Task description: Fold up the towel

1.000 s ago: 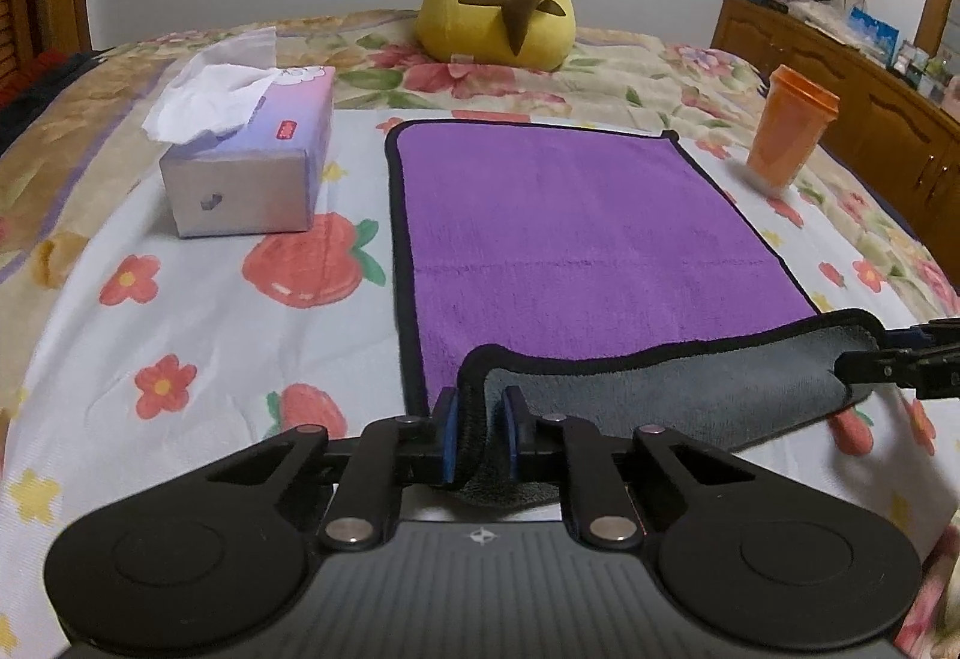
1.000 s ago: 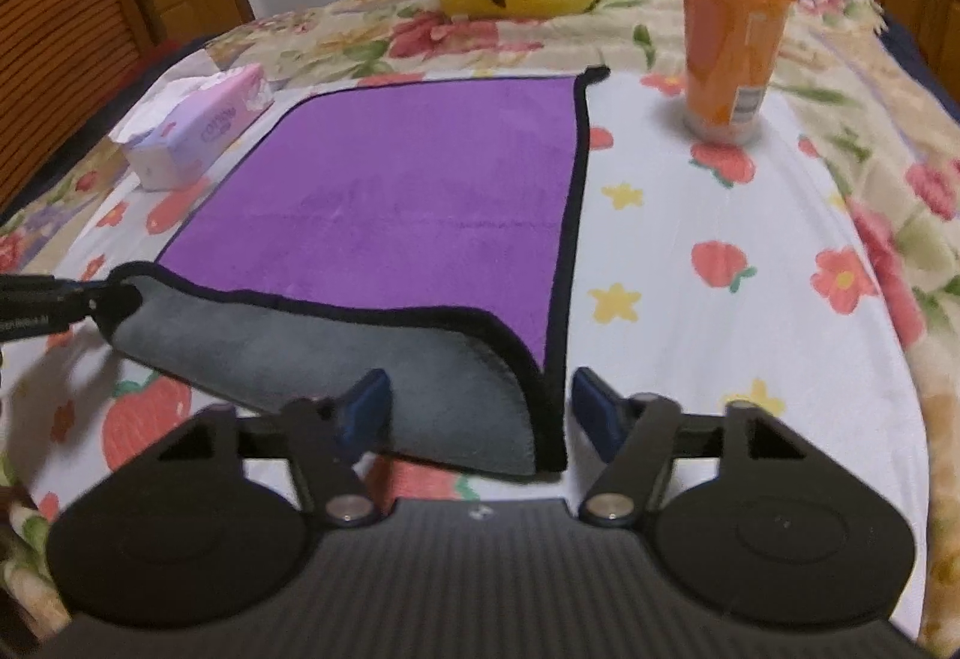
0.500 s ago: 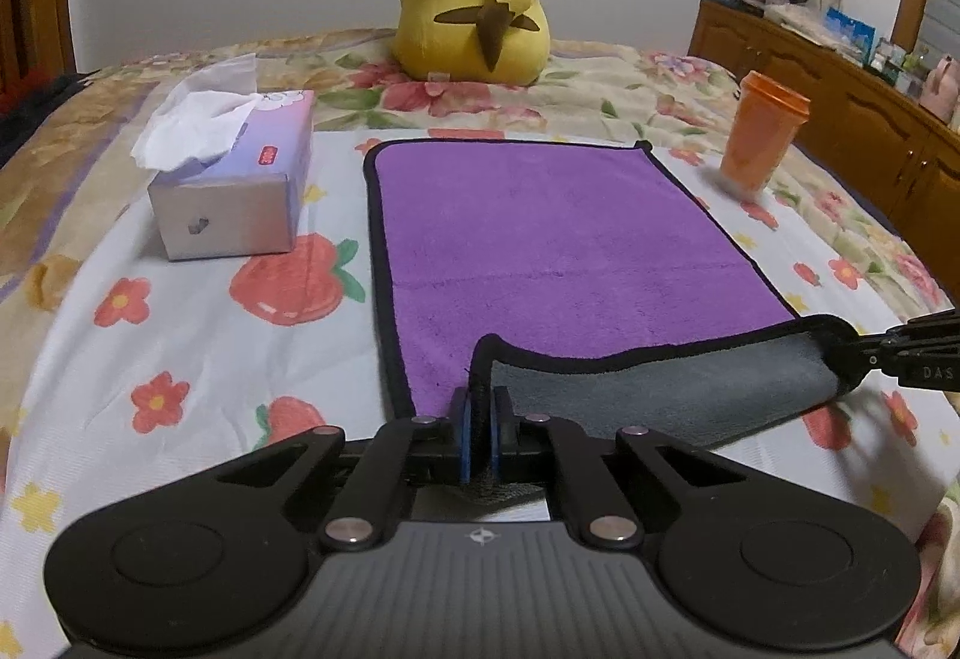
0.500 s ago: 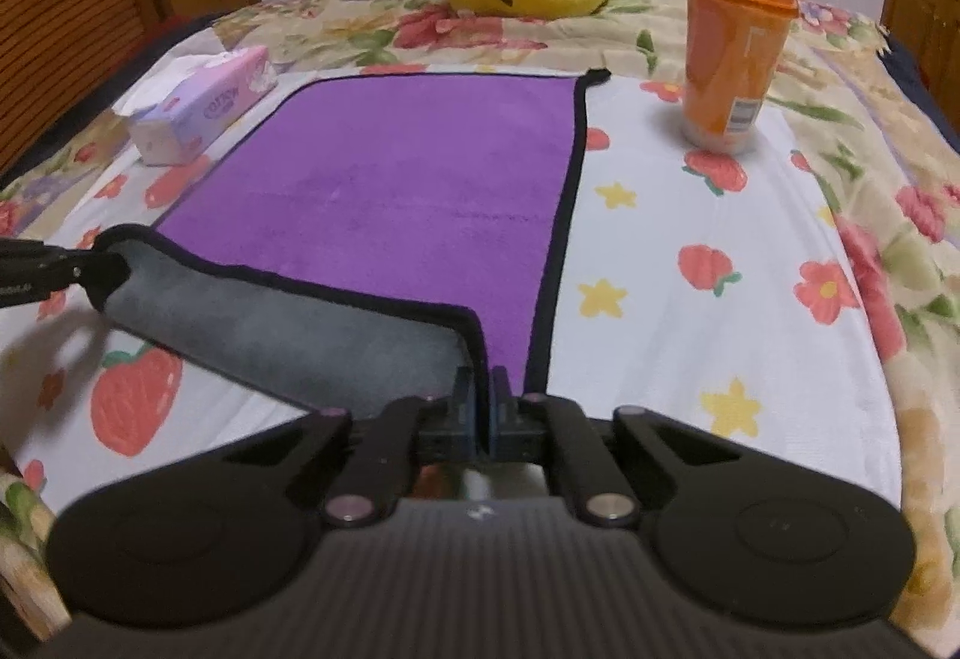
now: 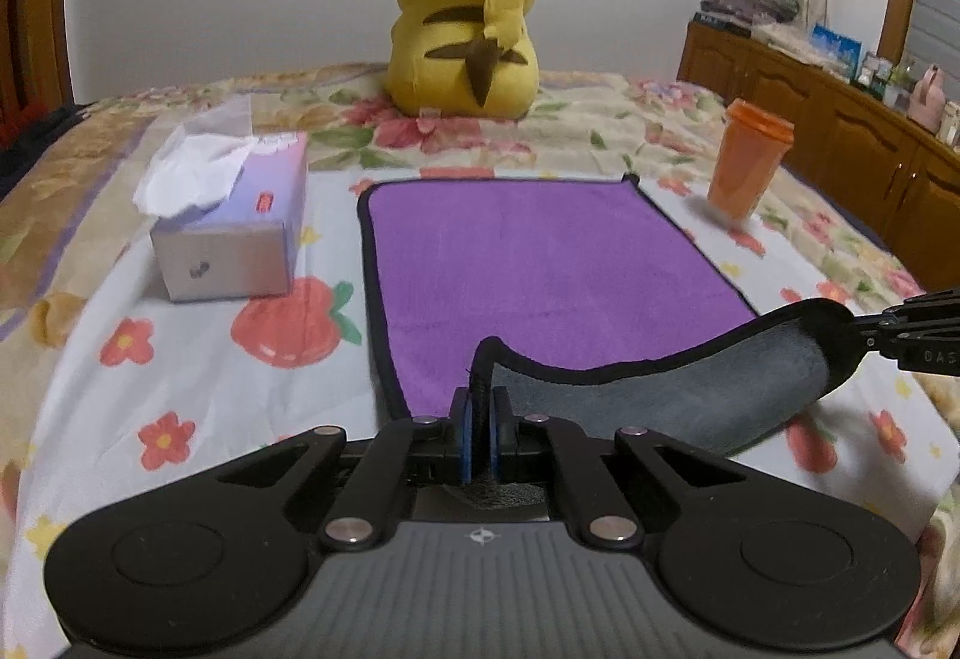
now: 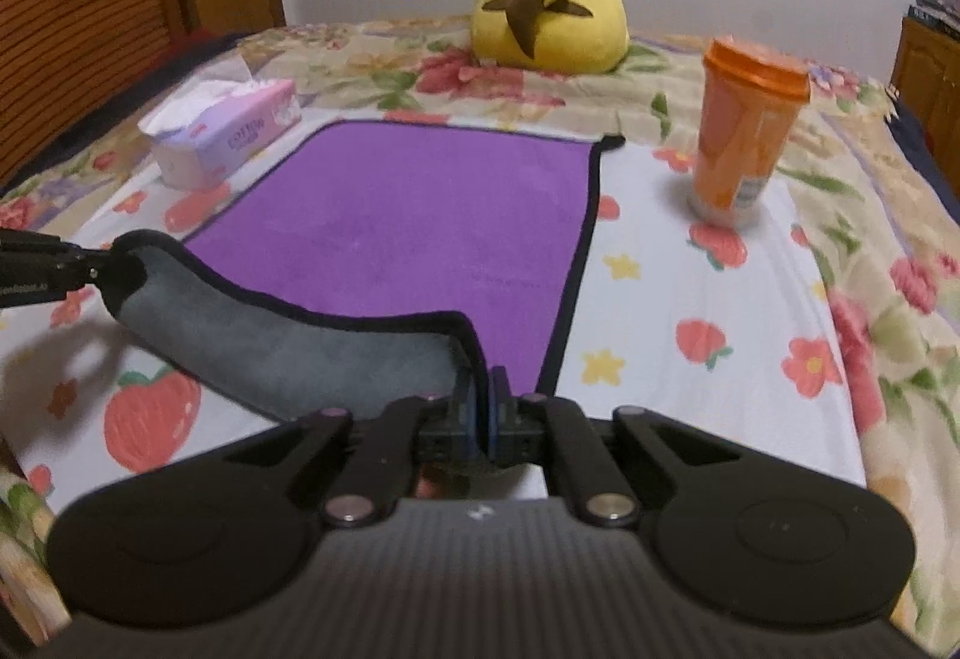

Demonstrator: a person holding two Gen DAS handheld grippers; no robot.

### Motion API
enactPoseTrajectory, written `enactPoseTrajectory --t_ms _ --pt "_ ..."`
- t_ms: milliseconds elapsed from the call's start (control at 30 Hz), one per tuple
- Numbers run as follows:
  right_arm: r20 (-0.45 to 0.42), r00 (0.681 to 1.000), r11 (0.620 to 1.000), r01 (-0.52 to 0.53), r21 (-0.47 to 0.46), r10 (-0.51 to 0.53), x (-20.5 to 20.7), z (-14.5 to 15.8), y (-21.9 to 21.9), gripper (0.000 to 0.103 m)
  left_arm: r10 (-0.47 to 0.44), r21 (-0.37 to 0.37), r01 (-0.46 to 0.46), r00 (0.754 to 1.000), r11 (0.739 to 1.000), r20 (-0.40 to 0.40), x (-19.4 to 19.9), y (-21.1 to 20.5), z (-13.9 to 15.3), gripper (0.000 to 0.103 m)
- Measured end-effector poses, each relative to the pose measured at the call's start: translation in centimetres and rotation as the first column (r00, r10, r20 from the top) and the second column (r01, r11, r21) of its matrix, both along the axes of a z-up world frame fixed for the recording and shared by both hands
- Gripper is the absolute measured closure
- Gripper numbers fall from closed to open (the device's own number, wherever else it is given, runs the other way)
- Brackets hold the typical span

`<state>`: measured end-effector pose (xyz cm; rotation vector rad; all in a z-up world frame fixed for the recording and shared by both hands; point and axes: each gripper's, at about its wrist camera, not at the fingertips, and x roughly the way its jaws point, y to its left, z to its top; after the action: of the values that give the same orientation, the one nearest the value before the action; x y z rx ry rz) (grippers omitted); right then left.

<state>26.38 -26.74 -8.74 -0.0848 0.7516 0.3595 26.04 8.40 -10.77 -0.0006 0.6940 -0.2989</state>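
Purple towel (image 5: 540, 263) corners sat clamped in both the left claw (image 5: 478, 428) and right claw (image 6: 478, 419), though uneven lifting looked likely to skew the fold.

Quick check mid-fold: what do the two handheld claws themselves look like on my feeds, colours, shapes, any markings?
Both match. The left claw and right claw have matte black linkage arms with silver pivot pins, blue pads on the fingers, round black discs at either side, and a ribbed dark grey body bearing a small white emblem. No cables or sleeves show.
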Motion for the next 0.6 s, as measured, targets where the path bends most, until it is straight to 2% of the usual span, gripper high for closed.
enactPoseTrajectory --t_ms 367,600 --pt "0.057 0.998 0.999 -0.041 0.02 0.04 1.5 1.3 -0.3 0.099 -0.012 -0.012 0.013 0.998 1.0 0.063 0.3 -1.0 2.2 0.096" --pt "0.092 0.994 0.998 -0.063 0.025 0.06 3.0 2.3 -0.1 0.099 -0.018 0.029 0.014 0.994 0.999 0.111 1.3 -2.1 3.1 0.096"
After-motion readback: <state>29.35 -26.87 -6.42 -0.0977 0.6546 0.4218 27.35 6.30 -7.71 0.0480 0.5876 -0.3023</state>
